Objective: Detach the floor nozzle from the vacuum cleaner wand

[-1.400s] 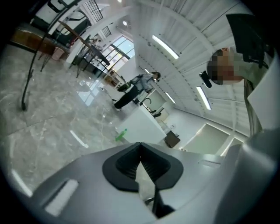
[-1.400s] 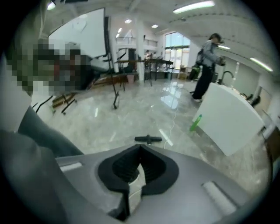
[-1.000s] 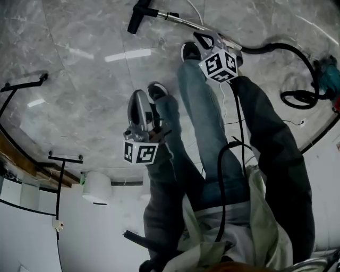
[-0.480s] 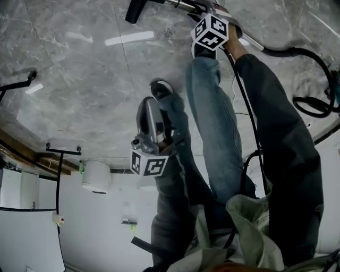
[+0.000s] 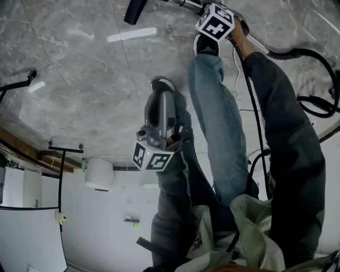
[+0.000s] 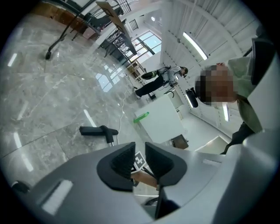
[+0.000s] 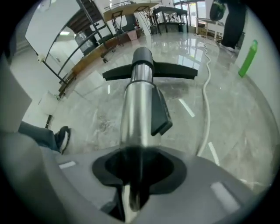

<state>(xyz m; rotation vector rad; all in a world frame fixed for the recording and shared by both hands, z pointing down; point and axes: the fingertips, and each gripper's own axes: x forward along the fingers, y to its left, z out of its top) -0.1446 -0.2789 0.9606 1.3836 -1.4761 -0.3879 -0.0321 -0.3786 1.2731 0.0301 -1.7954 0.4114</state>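
Observation:
The black floor nozzle [image 5: 134,10] lies on the marble floor at the end of the shiny metal wand [image 5: 186,4]. The right gripper view looks along the wand [image 7: 138,113] to the nozzle [image 7: 148,70]. My right gripper [image 7: 139,166] is down at the wand, which fills the space between its jaws; they have just been closing on it. In the head view its marker cube [image 5: 215,21] hides the jaws. My left gripper [image 5: 159,98] hangs nearer, over a shoe. Its jaws have just been opening to a narrow gap with nothing in it [image 6: 140,155]. The nozzle [image 6: 98,130] shows beyond.
The person's legs and shoes [image 5: 204,45] stand between the grippers. A black hose [image 5: 297,53] curls at the right. A white round bin [image 5: 98,172] and black rack frames [image 5: 58,159] are at the left. A white cable [image 7: 205,87] and green bottle [image 7: 247,59] lie past the nozzle.
My right gripper has gone down to the wand and now has it between its jaws. My left gripper has sunk a little and drifted right.

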